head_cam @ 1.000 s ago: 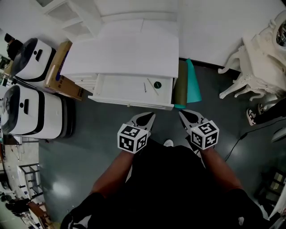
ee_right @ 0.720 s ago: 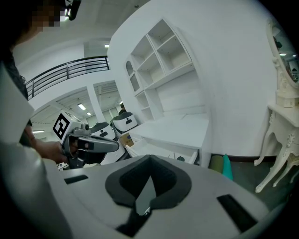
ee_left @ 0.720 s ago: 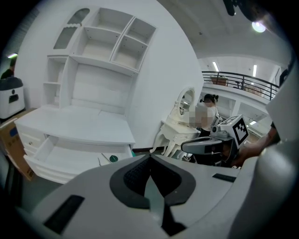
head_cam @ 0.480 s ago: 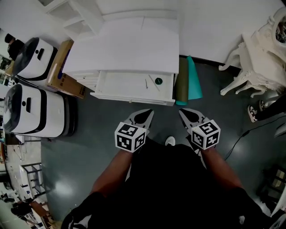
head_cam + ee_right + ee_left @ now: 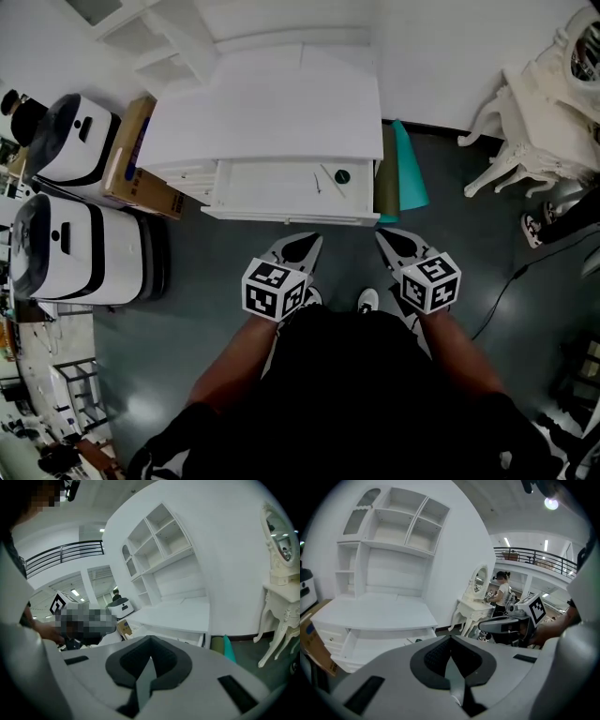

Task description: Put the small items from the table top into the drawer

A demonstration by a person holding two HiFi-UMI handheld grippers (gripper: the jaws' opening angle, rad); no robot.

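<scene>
The white desk (image 5: 272, 112) stands ahead with its drawer (image 5: 272, 180) pulled out. Inside the drawer lie a small dark round item (image 5: 342, 175), a thin pen-like stick (image 5: 316, 184) and another thin stick (image 5: 334, 180). The desk top shows bare white. My left gripper (image 5: 307, 246) and right gripper (image 5: 387, 240) are both shut and empty, held side by side over the floor, short of the drawer front. In the left gripper view the drawer (image 5: 389, 641) and the right gripper (image 5: 506, 625) show beyond the shut jaws.
Two white-and-black machines (image 5: 75, 248) and a cardboard box (image 5: 131, 155) stand left of the desk. Rolled green mats (image 5: 398, 173) lean at its right. An ornate white dressing table (image 5: 539, 103) stands at far right. A cable (image 5: 511, 281) runs on the grey floor.
The view has shifted slightly: the desk and drawer sit a little lower and nearer in the head view. Both grippers stay shut and keep their places.
</scene>
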